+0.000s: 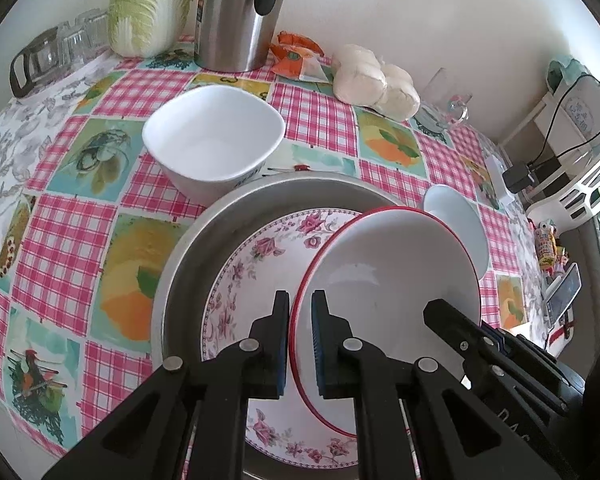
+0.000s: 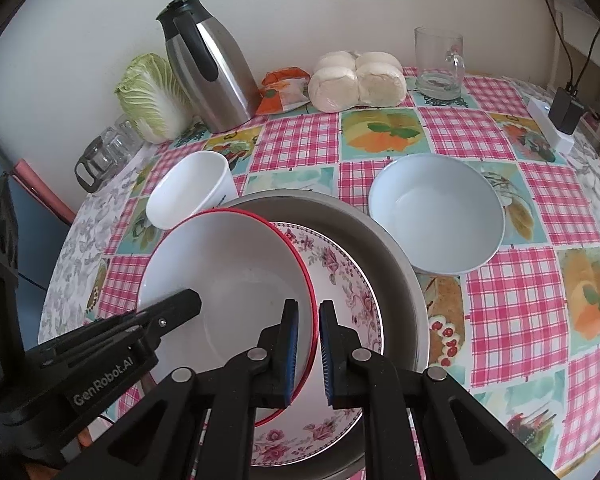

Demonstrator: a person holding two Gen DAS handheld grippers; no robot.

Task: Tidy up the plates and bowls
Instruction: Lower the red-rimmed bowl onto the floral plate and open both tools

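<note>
A white bowl with a red rim hangs tilted over a floral plate, which lies in a round metal basin. My left gripper is shut on the bowl's left rim. My right gripper is shut on the opposite rim. A white square bowl stands behind the basin on the left. A round white bowl stands to the basin's right.
Along the wall stand a steel thermos jug, a cabbage, an orange packet, bagged buns and a glass mug. Upturned glasses sit at the far left. A power strip lies at the right edge.
</note>
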